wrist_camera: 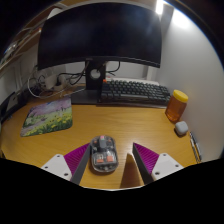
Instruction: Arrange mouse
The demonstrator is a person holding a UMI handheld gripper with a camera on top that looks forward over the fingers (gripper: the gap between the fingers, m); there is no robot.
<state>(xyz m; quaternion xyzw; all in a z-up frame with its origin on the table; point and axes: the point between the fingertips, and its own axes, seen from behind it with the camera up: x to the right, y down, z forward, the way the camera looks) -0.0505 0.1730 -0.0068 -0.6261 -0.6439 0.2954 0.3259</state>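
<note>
Nearest the lens, jaws of the gripper (pixel 104 160) spread wide, one pink pad on each finger; mouse (pixel 103 153) stands between them on the wooden surface (pixel 120 125), a gap visible at either side, so nothing is gripped. Judgement on progress: early stage. Mouse sits at the near edge of the surface, well off the mouse mat (pixel 47 117), which lies beyond it toward the left; if arranging means setting the mouse on the mat or beside the keyboard, closing, lifting, carrying and placing are all left to do. Largest to smallest, all placed against the mouse: one surface, under it; one monitor (pixel 100 35), far beyond it, screen dark; one keyboard (pixel 134 92), beyond it, just below the monitor; one mouse mat with a pale printed picture, beyond and left; one orange bottle (pixel 176 104), beyond and right, near the keyboard's end; one mouse, translucent grey shell; one small pale round object (pixel 181 128), right of the mouse and just nearer than the bottle, identity unclear. Cables (pixel 45 80) trail beyond the mat, number not countable.
</note>
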